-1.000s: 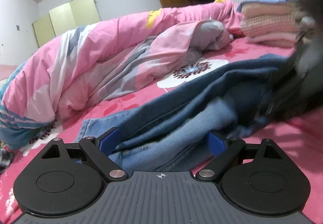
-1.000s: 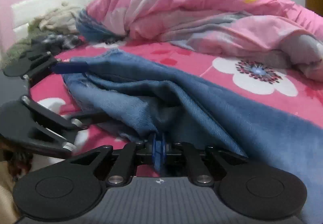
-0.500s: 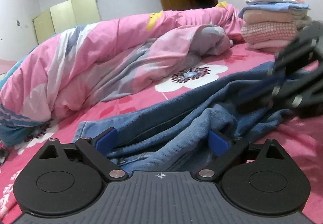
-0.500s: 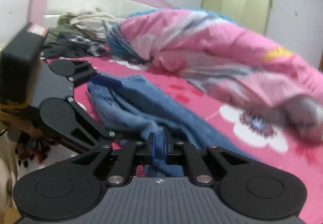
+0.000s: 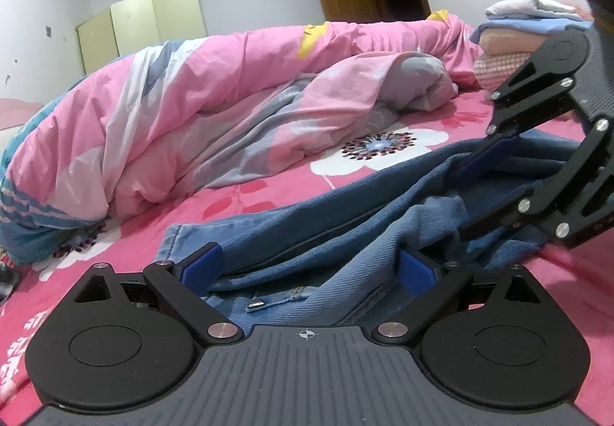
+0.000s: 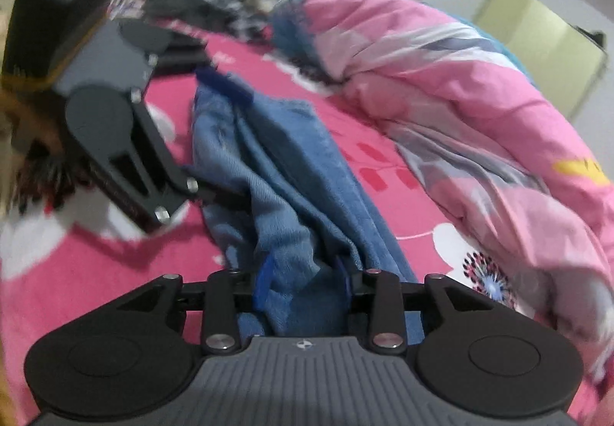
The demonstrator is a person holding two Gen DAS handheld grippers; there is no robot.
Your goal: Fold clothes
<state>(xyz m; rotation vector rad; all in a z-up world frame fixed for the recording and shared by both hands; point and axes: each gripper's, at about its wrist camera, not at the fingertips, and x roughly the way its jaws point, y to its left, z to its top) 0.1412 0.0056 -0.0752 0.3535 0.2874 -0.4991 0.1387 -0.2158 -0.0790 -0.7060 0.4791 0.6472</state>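
The jeans [image 5: 345,234] lie rumpled on the bed [image 5: 268,196], running from between the jaws of your left gripper [image 5: 311,268] across to your right gripper [image 6: 303,284]. Your left jaws stand wide, with a button-side fold of denim lying loose between them, not pinched. Your right jaws have just been opening and now stand partly apart, a bunch of denim between them; whether the pads still press on it is hard to tell in the blur.

Expect the denim to be heavy for cloth, soft but thick, and not slippery: it will hold a crease yet sag from a single pinch. Take it by a doubled edge or a seam, the hem just ahead of your left jaws being the firmest spot, and keep the metal button [image 5: 255,306] out of the pads.

Beyond both jaws the pink quilt [image 5: 192,119] is heaped close along the far side of the jeans, and the stack of folded clothes [image 5: 518,35] sits behind your right gripper. The bare sheet nearest you gives the freest room, so I'd lay folds that way.
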